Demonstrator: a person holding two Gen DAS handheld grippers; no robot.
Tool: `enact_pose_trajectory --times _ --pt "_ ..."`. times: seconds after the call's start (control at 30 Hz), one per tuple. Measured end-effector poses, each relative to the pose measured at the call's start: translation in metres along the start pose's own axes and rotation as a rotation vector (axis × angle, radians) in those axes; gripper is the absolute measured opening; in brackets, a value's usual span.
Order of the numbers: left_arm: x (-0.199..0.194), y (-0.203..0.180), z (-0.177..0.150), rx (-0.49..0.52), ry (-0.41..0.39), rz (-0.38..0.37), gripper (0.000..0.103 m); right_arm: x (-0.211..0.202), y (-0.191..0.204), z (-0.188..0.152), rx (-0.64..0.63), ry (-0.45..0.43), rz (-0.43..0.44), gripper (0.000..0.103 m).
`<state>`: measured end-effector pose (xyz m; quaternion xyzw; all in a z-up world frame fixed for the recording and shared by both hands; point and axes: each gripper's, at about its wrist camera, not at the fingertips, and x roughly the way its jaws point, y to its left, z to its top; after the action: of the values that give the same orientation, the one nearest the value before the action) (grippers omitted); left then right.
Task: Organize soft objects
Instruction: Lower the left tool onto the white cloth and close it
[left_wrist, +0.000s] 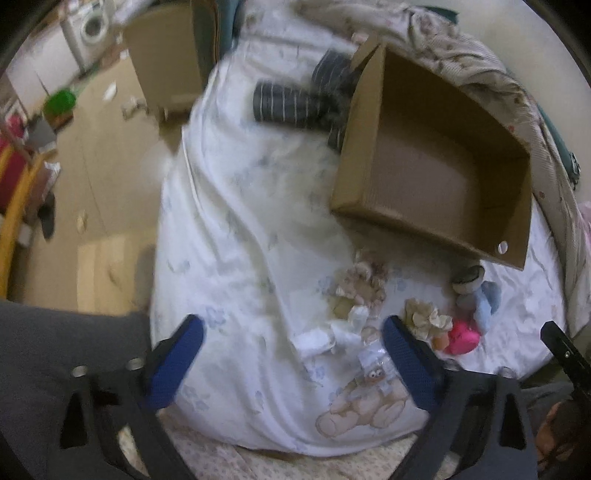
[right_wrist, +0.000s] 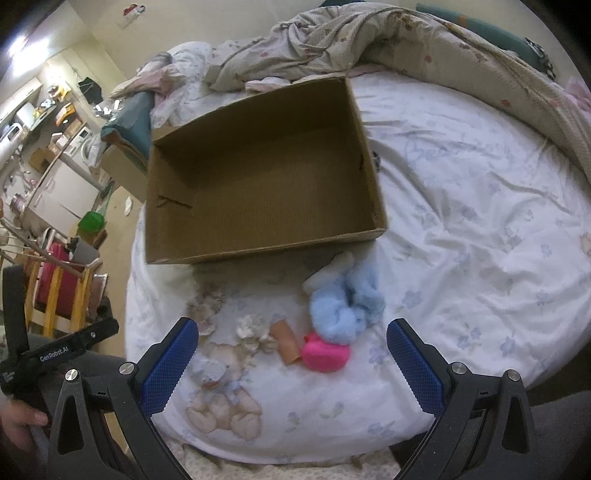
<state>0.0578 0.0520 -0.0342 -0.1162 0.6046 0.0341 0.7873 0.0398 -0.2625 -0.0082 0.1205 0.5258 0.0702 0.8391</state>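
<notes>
Matt, ribbed cardboard box (right_wrist: 258, 177) sat on the smooth, wrinkled cotton sheet (right_wrist: 480, 221); just in front of the box lay a fluffy blue plush (right_wrist: 343, 299), a glossy pink toy (right_wrist: 325, 356) beside it, and textured blue rubber pads (right_wrist: 170, 365) nearest

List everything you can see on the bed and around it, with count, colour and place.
box: one, brown cardboard, open and empty, on the bed
pink toy: one, bright pink, in front of the box
blue plush: one, light blue, just behind the pink toy
cream scrunchies: a few, cream and beige, left of the pink toy
striped cloth: one, dark with pale stripes, left of the box in the left wrist view
quilt: one, beige floral, bunched behind the box
sheet: one, white with pale blue flowers and a bear print, covering the bed
green tub: one, on the floor left of the bed
left gripper: open, empty, over the scrunchies
right gripper: open, empty, near the pink toy
</notes>
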Motion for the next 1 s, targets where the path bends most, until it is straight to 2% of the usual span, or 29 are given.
enact_pose_trajectory --times 0.1,0.2,0.37,0.53,0.63,0.73,0.87,1.0 --pt "0.022 0.000 -0.003 -0.013 0.080 -0.022 0.075 0.010 -0.012 -0.002 0.044 0.023 0.001 0.103" --pt "0.038 -0.009 -0.005 -0.018 0.136 -0.059 0.070 0.026 -0.022 -0.009 0.087 0.071 -0.001 0.103" --pt "0.064 -0.028 -0.005 -0.026 0.182 -0.069 0.067 0.030 -0.024 -0.010 0.089 0.076 -0.001 0.103" --pt "0.090 -0.039 -0.006 -0.018 0.229 -0.048 0.054 0.033 -0.025 -0.010 0.089 0.080 -0.006 0.103" --pt "0.091 -0.039 -0.008 -0.015 0.225 -0.034 0.043 0.036 -0.024 -0.010 0.087 0.087 -0.011 0.103" --pt "0.088 -0.039 -0.010 -0.010 0.220 -0.060 0.027 0.038 -0.023 -0.009 0.082 0.091 -0.010 0.103" --pt "0.077 -0.039 -0.013 0.003 0.210 -0.087 0.024 0.042 -0.021 -0.008 0.080 0.099 -0.003 0.103" --pt "0.041 -0.037 -0.009 0.033 0.129 -0.080 0.023 0.044 -0.020 -0.008 0.083 0.101 0.003 0.103"
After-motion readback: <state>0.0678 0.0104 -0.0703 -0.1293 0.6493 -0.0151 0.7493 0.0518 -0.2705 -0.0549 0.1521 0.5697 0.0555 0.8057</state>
